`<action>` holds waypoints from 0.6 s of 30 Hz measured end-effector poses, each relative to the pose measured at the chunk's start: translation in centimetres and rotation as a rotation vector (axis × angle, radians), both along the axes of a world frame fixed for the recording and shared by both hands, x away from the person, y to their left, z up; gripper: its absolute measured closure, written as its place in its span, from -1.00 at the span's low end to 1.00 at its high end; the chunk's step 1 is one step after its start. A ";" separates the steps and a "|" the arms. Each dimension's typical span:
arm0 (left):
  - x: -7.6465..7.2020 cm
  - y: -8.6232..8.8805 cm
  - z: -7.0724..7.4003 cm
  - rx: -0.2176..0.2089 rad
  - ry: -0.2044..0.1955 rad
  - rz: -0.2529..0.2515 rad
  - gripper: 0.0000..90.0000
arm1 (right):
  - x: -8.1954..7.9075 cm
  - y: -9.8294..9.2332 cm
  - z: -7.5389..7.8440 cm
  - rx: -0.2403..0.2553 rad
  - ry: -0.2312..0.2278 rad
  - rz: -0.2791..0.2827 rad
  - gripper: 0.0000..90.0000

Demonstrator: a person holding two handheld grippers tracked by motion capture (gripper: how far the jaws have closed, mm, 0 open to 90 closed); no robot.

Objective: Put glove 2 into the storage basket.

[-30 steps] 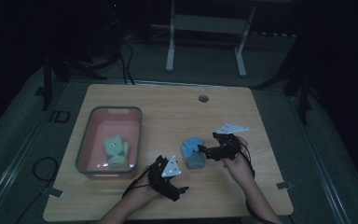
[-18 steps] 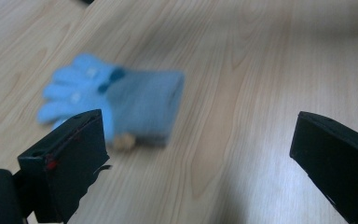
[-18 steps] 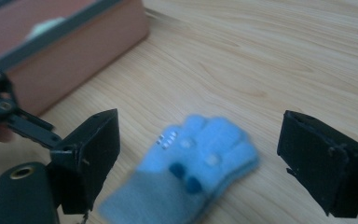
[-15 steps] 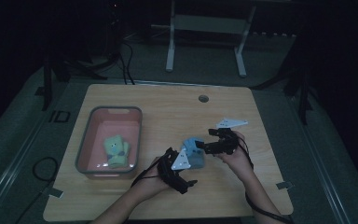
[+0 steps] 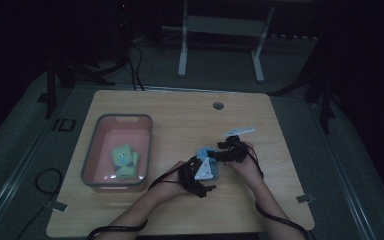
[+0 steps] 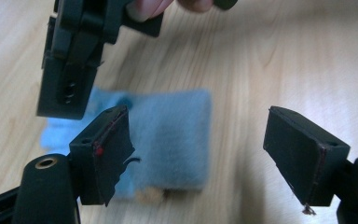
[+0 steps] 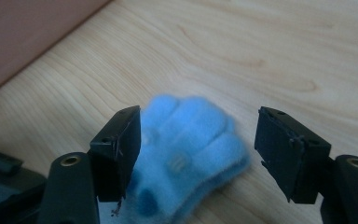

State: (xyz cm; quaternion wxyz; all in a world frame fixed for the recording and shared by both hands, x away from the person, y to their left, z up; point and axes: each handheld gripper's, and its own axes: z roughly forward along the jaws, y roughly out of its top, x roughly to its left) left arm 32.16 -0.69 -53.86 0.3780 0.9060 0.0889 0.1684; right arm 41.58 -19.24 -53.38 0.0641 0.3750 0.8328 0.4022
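Note:
A fluffy blue mitten (image 5: 203, 150) lies flat on the wooden table (image 5: 180, 125), right of the middle. My left gripper (image 5: 203, 176) comes at it from the near side. In the left gripper view the left gripper (image 6: 200, 135) straddles the mitten (image 6: 172, 135), one pad (image 6: 107, 149) over the cloth and the other clear of it. My right gripper (image 5: 221, 155) reaches in from the right. Its jaws (image 7: 198, 135) stand on either side of the mitten's finger end (image 7: 186, 154) with a gap on one side. Both pairs of jaws have just been closing, and neither presses the cloth.
A pink bin (image 5: 117, 118) stands at the left of the table with a green mitten (image 5: 124, 161) inside. A small round hole (image 5: 218, 105) sits near the table's far edge. The right gripper's body (image 6: 74, 60) hangs close over the blue mitten in the left gripper view.
Both hands have drawn together over the blue mitten: the left gripper moved right and away from the front edge, the right gripper came down and left. Both pairs of jaws look narrower.

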 end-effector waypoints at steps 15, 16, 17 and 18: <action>0.7 -0.7 -1.8 0.039 -0.017 -0.011 0.08 | -0.5 0.6 -2.0 -0.083 -0.028 0.026 -0.21; 0.8 -0.6 -1.8 0.039 -0.012 -0.009 0.19 | -0.6 0.6 -2.0 -0.066 -0.017 0.045 -0.10; 0.8 -0.6 -1.7 0.046 -0.016 -0.004 0.19 | -0.6 0.6 -2.0 -0.066 -0.017 0.045 -0.10; 0.9 -0.6 -1.7 0.051 -0.011 -0.004 0.31 | -0.6 0.6 -1.9 -0.060 -0.006 0.059 0.10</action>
